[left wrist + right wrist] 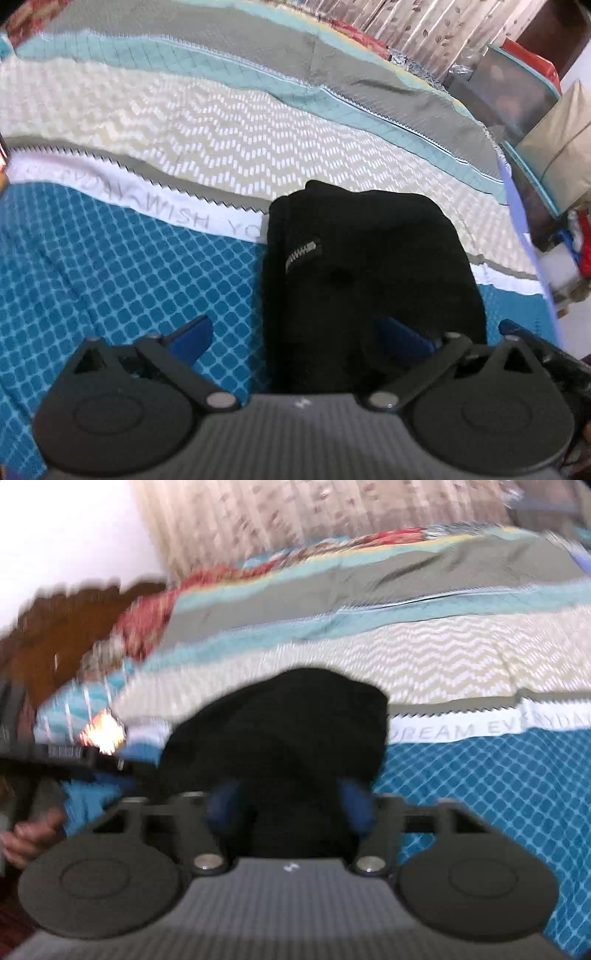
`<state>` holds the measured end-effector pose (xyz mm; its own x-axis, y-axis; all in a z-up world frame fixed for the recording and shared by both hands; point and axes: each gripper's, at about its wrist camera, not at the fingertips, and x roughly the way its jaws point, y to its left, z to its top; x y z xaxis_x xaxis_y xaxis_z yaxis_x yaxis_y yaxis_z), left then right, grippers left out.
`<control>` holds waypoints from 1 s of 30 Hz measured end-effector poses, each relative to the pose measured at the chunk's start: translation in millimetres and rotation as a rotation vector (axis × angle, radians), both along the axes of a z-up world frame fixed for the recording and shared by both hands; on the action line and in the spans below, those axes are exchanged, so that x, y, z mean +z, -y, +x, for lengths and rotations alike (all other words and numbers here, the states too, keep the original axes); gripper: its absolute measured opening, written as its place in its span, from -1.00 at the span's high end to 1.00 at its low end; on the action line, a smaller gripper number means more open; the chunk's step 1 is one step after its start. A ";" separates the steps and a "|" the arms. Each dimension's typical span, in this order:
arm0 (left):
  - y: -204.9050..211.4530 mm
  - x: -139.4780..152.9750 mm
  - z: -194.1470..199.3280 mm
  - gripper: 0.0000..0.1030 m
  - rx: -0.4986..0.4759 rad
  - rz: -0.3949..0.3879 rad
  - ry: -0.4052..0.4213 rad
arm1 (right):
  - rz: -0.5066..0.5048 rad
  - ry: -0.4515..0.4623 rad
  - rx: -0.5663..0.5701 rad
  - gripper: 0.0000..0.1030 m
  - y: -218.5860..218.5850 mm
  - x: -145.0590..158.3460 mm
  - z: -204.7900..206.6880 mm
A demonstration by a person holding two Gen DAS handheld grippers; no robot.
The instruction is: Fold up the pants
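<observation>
Nearest in the left wrist view, the left claw (295, 338) stands with its blue fingers (192, 338) wide apart; the left one lies over the blue checked part of the bedspread (122, 280), the right one against the near right edge of the black pants (369, 273), and nothing is pinched between them. Those pants sit in a compact folded bundle on the bed, a silver zipper (303, 253) showing slantwise on the upper left face. Beyond the bundle runs a white band with grey lettering (192, 218), then a cream zigzag strip, teal and grey stripes, and far off a patterned curtain (413, 29).

From the right wrist view, which is blurred, the right claw (290, 806) has both blue fingers (354, 805) pressed to the sides of the black pants (280, 731), clamped on the near end of the bundle. At the near left edge a bare hand (29, 836) shows. Farther left stands a brown wooden headboard (66, 627).
</observation>
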<state>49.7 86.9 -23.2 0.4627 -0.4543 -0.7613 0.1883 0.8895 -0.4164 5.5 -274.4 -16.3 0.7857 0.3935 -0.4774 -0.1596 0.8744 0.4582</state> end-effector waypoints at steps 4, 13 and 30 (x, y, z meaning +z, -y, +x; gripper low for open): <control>-2.3 -23.3 16.6 -1.00 -0.005 -0.082 -0.109 | 0.191 -0.123 -0.004 -0.79 20.7 -19.5 21.2; 18.2 -52.7 33.4 -0.30 -0.055 -0.220 -0.125 | 0.451 -0.286 0.126 -0.68 -3.2 -60.7 75.0; 64.3 58.0 161.1 0.16 -0.040 -0.085 0.309 | 0.238 0.183 0.247 0.01 -13.0 69.6 204.1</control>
